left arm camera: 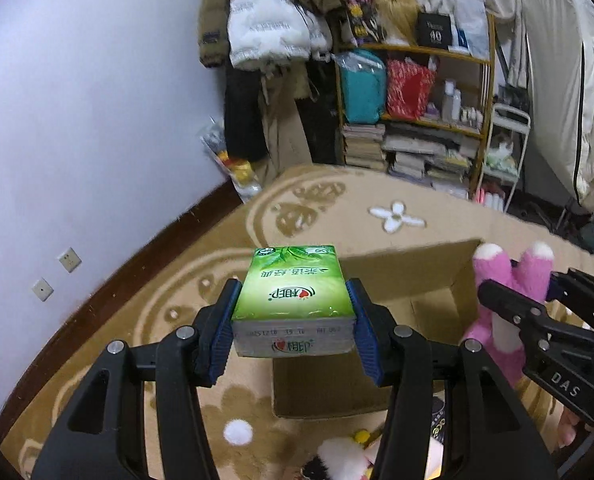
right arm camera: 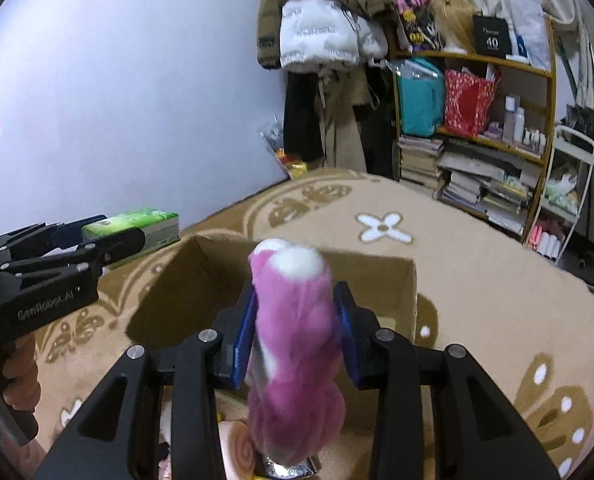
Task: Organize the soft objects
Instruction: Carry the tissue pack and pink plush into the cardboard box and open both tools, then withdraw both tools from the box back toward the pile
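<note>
My left gripper [left arm camera: 293, 320] is shut on a green tissue pack [left arm camera: 293, 292] and holds it above the near left edge of an open cardboard box [left arm camera: 413, 300] on the carpet. My right gripper [right arm camera: 295, 328] is shut on a pink plush toy [right arm camera: 297, 340] with white-tipped ends, held over the box [right arm camera: 377, 280]. In the left wrist view the right gripper [left arm camera: 537, 312] and the pink plush [left arm camera: 505, 276] are at the right. In the right wrist view the left gripper [right arm camera: 77, 248] with the tissue pack [right arm camera: 141, 224] is at the left.
A beige patterned carpet [left arm camera: 217, 280] covers the floor. More plush toys [left arm camera: 337, 456] lie below the grippers. A loaded wooden shelf [left arm camera: 417, 112] and hanging coats [left arm camera: 265, 40] stand at the back by the white wall [left arm camera: 77, 120].
</note>
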Tool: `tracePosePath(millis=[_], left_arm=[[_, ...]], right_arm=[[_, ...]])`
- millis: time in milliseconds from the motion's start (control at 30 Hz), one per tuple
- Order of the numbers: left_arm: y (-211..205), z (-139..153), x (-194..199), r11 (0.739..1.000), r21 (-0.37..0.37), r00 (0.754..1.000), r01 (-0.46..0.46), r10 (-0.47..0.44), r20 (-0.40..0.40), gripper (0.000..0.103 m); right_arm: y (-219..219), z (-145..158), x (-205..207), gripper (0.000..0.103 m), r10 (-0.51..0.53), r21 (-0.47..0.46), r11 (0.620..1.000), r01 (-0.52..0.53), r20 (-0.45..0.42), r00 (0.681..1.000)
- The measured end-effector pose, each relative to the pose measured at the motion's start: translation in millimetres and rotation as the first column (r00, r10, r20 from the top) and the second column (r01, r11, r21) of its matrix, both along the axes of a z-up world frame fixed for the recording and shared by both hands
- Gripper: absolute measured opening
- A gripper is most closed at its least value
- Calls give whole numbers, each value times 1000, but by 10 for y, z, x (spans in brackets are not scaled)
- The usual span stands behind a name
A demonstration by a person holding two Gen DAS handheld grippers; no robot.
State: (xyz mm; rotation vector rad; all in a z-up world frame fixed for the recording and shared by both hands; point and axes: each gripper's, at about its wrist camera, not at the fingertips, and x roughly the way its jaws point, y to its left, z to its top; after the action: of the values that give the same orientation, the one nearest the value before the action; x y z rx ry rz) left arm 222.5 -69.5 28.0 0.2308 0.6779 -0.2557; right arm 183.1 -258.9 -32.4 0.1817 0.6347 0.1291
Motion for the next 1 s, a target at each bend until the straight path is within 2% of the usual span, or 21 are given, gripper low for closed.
tracePosePath(millis=[133,333,400,433,500,633,667,767,833,900,1000], left_arm=[[-58,-205,41,1000,21,999,10,-9,-38,51],[-94,-449,131,1000,0,992,19,-18,-129,52],[-95,-487,137,1000,7,991,13,-12,-135,52],[-102,-502,138,1000,11,991,11,-9,-136,53],[-99,-517,128,1000,20,991,8,-5,-134,56],[-101,-502,105,999,52,991,0,6,-130,57],[-93,-489,106,999,55,991,3,4,-130,59],[-91,-436,84,998,60,992,1,6,-124,70],[-81,-382,53,998,57,993,1,6,-114,73],[-53,-321,12,999,52,994,-1,6,-106,82],[-6,-221,-52,999,36,995,1,2,-96,87]], right_arm=[[-43,-103,85,39,-10,40,999,12,-27,1000],[-107,-217,209,40,-27,70,997,33,-89,996],[-123,-214,227,42,-34,71,997,41,-98,995],[-126,-208,216,44,-36,73,996,43,-100,994],[-134,-192,205,57,-38,73,996,45,-99,994],[-148,-190,147,66,-51,51,997,57,-110,993],[-163,-187,131,71,-53,55,997,60,-113,992],[-201,-169,68,81,-69,51,996,76,-113,991],[-210,-148,29,82,-74,40,996,79,-117,990],[-212,-124,3,88,-76,36,996,80,-121,990],[-199,-60,-78,97,-75,24,997,78,-109,991]])
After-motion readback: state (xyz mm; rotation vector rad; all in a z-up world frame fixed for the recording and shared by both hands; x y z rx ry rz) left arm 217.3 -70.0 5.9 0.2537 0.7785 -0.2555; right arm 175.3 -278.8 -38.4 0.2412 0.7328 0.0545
